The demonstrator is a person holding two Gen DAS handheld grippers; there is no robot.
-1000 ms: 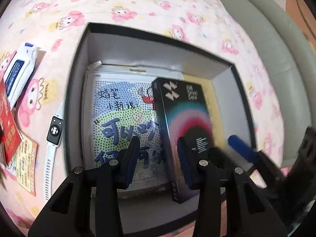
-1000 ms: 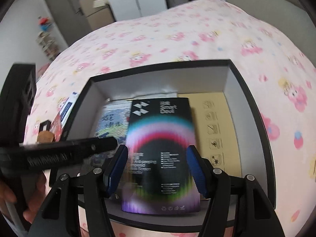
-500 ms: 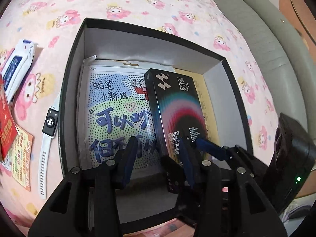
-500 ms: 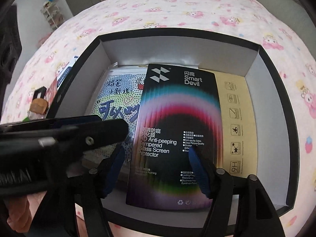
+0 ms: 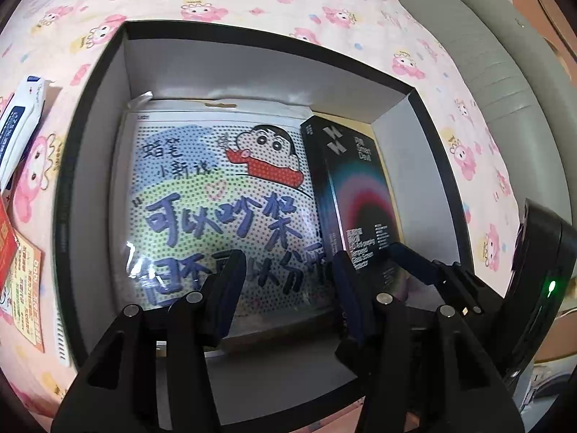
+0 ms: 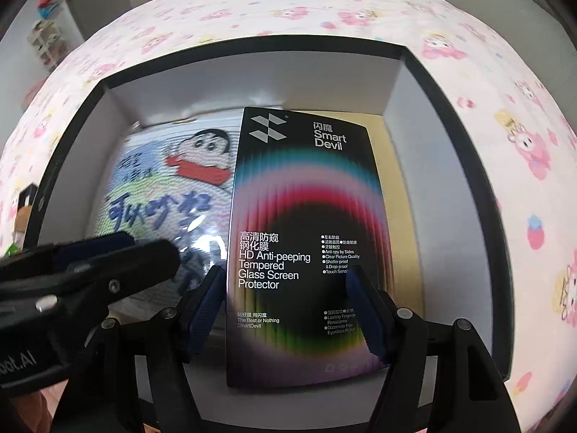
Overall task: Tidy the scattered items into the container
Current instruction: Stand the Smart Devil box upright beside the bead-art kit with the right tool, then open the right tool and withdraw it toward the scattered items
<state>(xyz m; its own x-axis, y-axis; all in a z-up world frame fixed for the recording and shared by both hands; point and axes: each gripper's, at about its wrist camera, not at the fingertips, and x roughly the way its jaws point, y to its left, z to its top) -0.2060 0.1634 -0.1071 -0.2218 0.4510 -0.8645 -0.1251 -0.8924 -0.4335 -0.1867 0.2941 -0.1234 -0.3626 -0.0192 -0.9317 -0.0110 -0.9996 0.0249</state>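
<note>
Two hand-held grippers hang over a pink bedspread printed with cartoon figures [image 5: 252, 3], both aimed down into a black-rimmed rectangular cardboard box with pale inner walls [image 5: 223, 68].

Ahead of the left gripper [image 5: 285, 281], flat on the box floor, lies a large plastic-wrapped pack with a cartoon boy and blue brush lettering [image 5: 216, 198]. This gripper's blue-padded jaws stand partly apart above the pack's near edge, with nothing clamped between them; they have just been opening.

Between the jaws of the right gripper [image 6: 285, 303] sits a tall black screen-protector carton with a rainbow ring and white "Smart Devil" print [image 6: 306, 216], inside the box just to the right of the cartoon pack and over a tan cardboard sheet [image 6: 407, 216]. These jaws have just been widening and stand broad. The left pad is clear of the carton's edge; the right pad overlaps its printed face, and whether it touches cannot be told.

Outside the box, left of the left gripper's jaws, lie a white and blue wipes packet [image 5: 18, 130], an orange printed leaflet [image 5: 27, 288] and a white ribbed strap [image 5: 61, 339].
</note>
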